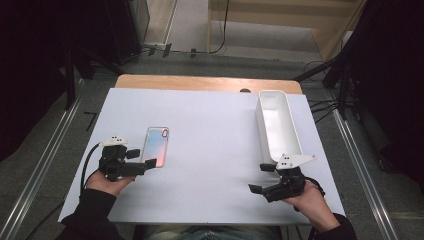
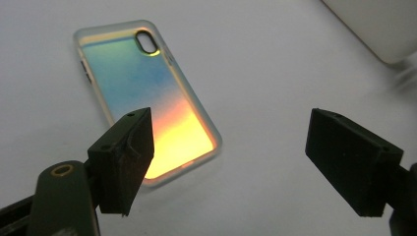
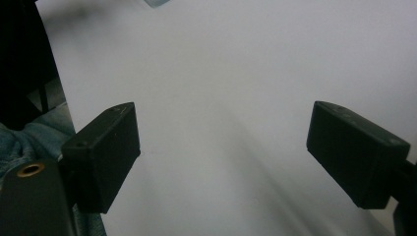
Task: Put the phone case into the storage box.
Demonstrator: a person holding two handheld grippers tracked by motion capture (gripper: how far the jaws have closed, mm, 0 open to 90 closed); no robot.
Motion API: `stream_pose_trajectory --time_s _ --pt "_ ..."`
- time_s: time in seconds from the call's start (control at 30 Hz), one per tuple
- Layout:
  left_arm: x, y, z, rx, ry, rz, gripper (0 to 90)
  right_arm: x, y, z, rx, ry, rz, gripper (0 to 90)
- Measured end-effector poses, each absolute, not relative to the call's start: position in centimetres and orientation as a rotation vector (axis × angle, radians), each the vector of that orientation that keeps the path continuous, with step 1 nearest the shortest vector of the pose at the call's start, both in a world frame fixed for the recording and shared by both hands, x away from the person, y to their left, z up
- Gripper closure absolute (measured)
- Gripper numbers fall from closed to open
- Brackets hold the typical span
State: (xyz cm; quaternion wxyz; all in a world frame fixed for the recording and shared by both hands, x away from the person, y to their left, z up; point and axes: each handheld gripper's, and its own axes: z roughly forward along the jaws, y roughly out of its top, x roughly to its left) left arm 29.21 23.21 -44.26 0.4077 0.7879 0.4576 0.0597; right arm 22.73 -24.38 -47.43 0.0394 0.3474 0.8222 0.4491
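Two grippers wait near a shiny phone case on a white table.

From the high view, the phone case [image 1: 157,146] lies flat on the white table [image 1: 210,150], left of the middle. The left gripper [image 1: 142,161] sits right by the near end of the case, held by the left hand [image 1: 107,182]. The right gripper [image 1: 260,179] is well apart from the case, close to the near end of a long white bin [image 1: 278,125]. In the left gripper view, the jaws stand wide with nothing between them, and the rainbow case [image 2: 147,98] lies just past the left jaw. In the right gripper view, the jaws stand wide over bare table [image 3: 236,98], holding nothing.
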Motion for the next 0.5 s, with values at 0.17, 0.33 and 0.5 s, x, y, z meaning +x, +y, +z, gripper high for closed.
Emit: stream_pose_trajectory --time_s 0.17,0.33,0.5 --pt "29.68 23.03 -44.30 1.981 1.185 0.199 18.4 22.71 -24.38 -47.43 1.068 2.522 1.374 11.5" --pt "30.06 22.96 -44.33 1.980 1.212 0.249 18.3 22.71 -24.39 -47.43 1.068 2.522 1.370 11.5" --pt "30.38 22.95 -44.11 1.959 1.236 0.277 17.9 22.71 -24.37 -47.42 1.068 2.522 1.366 11.5"
